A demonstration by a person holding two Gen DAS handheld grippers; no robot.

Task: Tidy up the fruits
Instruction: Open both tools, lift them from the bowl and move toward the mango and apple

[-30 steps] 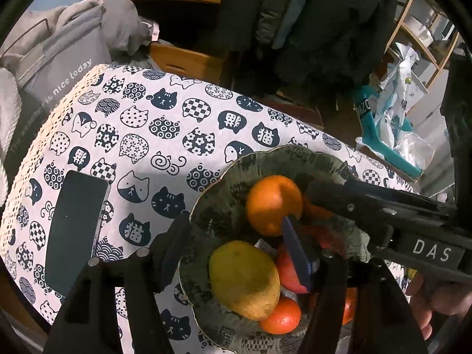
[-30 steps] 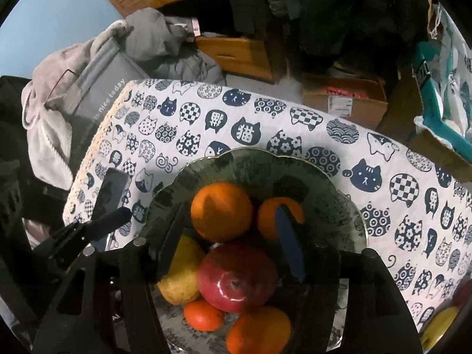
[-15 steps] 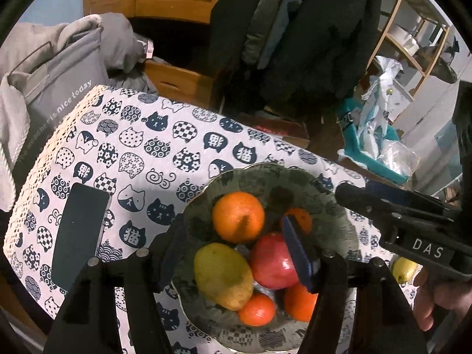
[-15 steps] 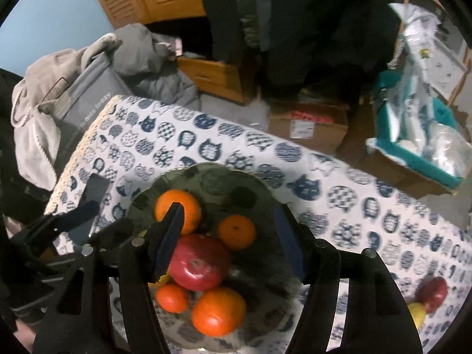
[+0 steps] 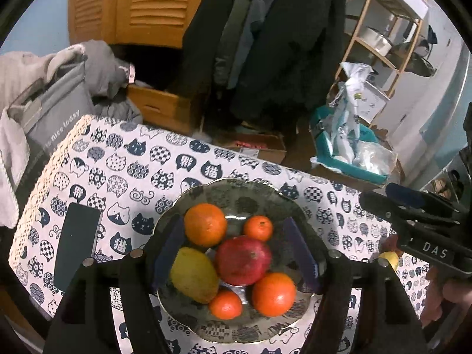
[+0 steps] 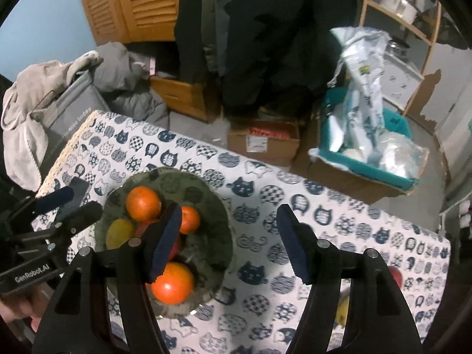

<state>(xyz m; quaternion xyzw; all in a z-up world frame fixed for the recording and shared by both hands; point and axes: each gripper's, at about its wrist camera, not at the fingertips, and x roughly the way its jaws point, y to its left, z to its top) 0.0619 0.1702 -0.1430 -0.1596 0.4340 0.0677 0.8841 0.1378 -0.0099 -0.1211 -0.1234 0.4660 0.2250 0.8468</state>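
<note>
A green patterned plate [image 5: 236, 185] holds several fruits: a big orange [image 5: 205, 224], a red apple [image 5: 242, 259], a yellow fruit [image 5: 194, 274] and smaller oranges. My left gripper [image 5: 234, 253] hovers above the plate. Its jaws are opening and press on nothing. My right gripper [image 6: 228, 243] hangs above the plate's right rim [image 6: 218, 206] and the tablecloth. Its jaws are opening too, with nothing between them. A loose red fruit [image 6: 395, 275] and a yellow fruit [image 6: 343, 309] lie on the cloth at the right, partly hidden by a finger.
A dark phone [image 5: 78, 244] lies on the cat-print tablecloth [image 5: 132, 162] left of the plate. A grey bag [image 5: 50, 118] and clothes stand beyond the table's left end. Cardboard boxes [image 6: 262, 138], a teal bin [image 6: 368, 159] and hanging coats fill the floor behind.
Both grippers have risen and drawn back from the plate, and their jaws stand wider. The right wrist view has swung right, so the plate now lies at its left.
</note>
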